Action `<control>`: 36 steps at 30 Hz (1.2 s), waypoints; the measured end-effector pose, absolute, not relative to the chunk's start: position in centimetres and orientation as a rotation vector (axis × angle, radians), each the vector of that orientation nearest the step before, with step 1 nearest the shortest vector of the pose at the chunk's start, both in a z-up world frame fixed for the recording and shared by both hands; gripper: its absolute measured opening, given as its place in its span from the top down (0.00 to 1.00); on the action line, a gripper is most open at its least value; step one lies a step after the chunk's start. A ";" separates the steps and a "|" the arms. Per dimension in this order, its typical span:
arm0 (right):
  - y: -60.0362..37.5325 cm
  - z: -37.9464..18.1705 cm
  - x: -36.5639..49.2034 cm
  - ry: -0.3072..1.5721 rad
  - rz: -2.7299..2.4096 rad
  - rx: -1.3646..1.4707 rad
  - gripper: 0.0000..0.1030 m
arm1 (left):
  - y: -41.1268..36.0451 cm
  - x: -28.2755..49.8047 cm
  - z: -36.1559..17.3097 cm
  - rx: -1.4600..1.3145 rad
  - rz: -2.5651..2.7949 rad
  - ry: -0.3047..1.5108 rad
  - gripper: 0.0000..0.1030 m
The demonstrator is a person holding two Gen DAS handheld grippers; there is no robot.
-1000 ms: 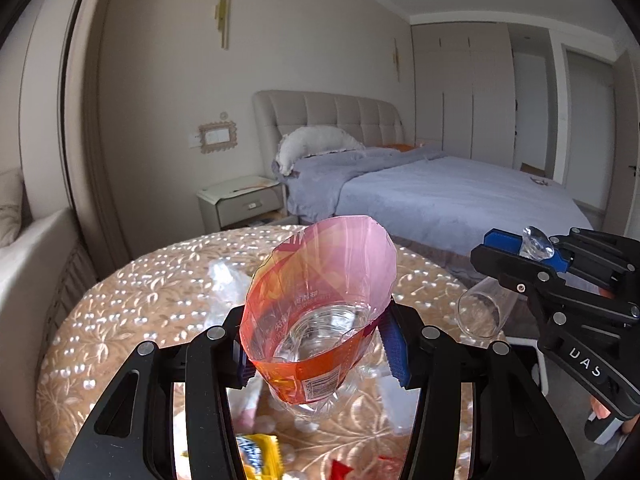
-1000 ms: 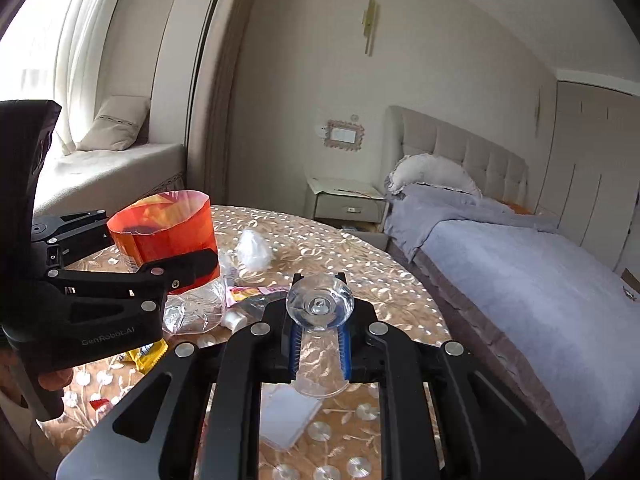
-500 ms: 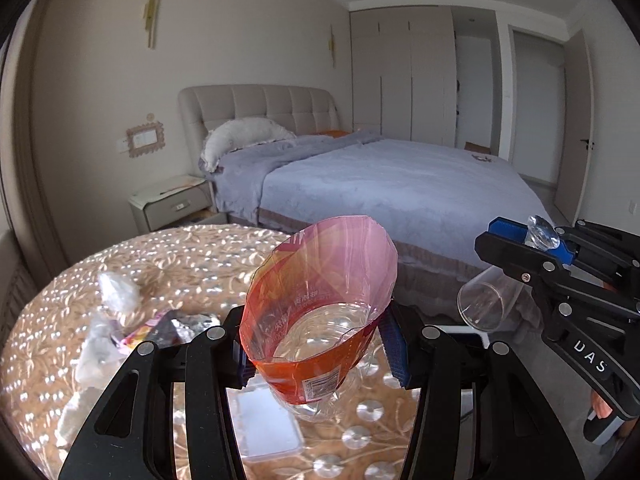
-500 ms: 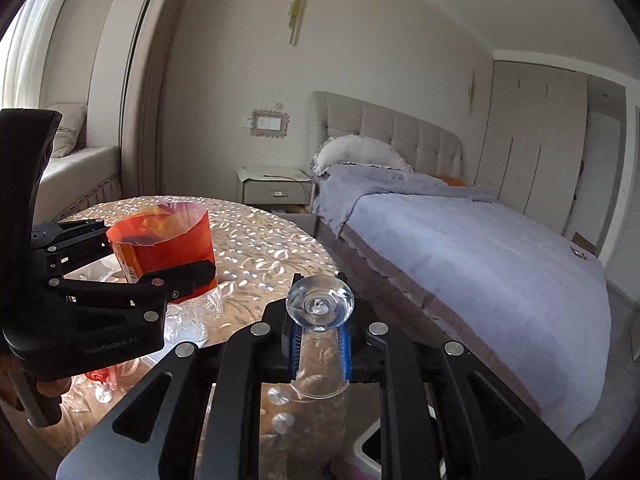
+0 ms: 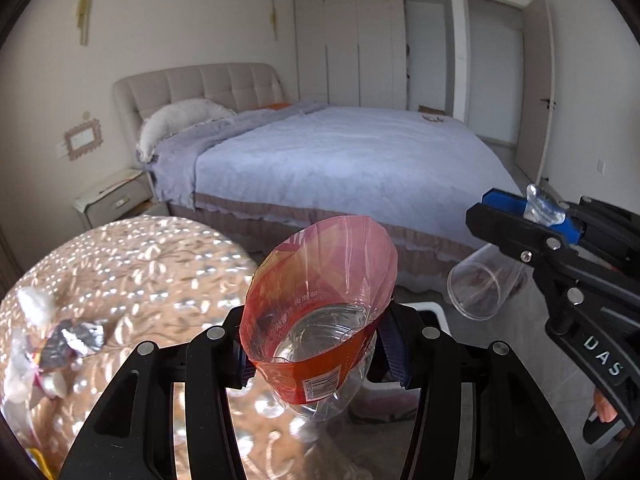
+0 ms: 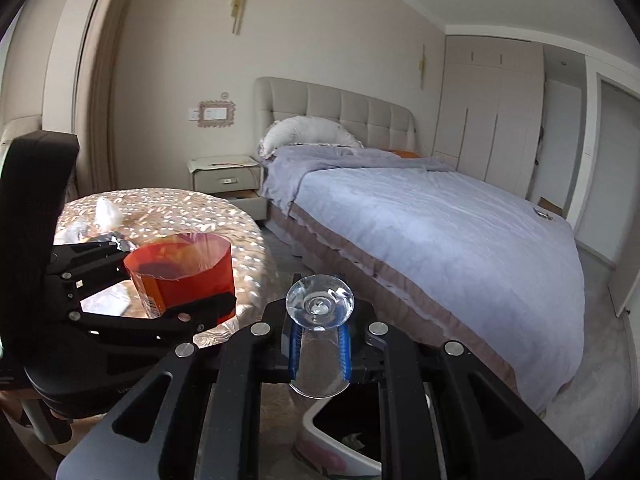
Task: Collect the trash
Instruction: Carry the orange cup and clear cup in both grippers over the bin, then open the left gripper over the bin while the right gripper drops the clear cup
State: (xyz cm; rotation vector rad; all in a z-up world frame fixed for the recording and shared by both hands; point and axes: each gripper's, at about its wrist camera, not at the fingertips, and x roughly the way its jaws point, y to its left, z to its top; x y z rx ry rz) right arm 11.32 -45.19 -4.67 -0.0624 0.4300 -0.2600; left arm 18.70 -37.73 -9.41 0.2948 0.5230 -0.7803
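My left gripper (image 5: 320, 356) is shut on a cut-open clear plastic bottle with an orange label (image 5: 316, 320), held upright past the table's right edge. The same bottle (image 6: 188, 276) and left gripper (image 6: 176, 292) show at the left of the right wrist view. My right gripper (image 6: 320, 344) is shut on a clear plastic stemmed cup (image 6: 320, 304), foot toward the camera. In the left wrist view this cup (image 5: 480, 288) hangs mouth down-left from the right gripper (image 5: 532, 216). A white bin with a dark liner (image 6: 312, 412) sits on the floor below both; its rim (image 5: 430, 308) shows behind the bottle.
The round table with a patterned cloth (image 5: 140, 264) lies to the left, with a silver wrapper (image 5: 72, 340) and white tissue (image 6: 106, 210) on it. A bed (image 6: 440, 232) fills the right. A nightstand (image 6: 224, 180) stands behind the table. Pink footwear (image 6: 320, 456) lies beside the bin.
Both grippers have swung right and sunk a little, off the table toward the bed side, each keeping its load. The table has slid left in both views and the bin has come into view.
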 end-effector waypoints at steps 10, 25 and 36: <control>-50.6 -8.0 10.9 0.480 -0.341 -0.008 0.84 | -44.9 19.8 -13.2 0.353 -0.835 0.612 0.51; -59.0 -14.2 12.4 0.575 -0.409 0.069 0.84 | -55.1 21.0 -21.3 0.406 -0.932 0.807 0.51; -62.6 -18.7 14.2 0.667 -0.453 0.129 0.84 | -58.6 23.6 -28.6 0.435 -0.969 0.953 0.51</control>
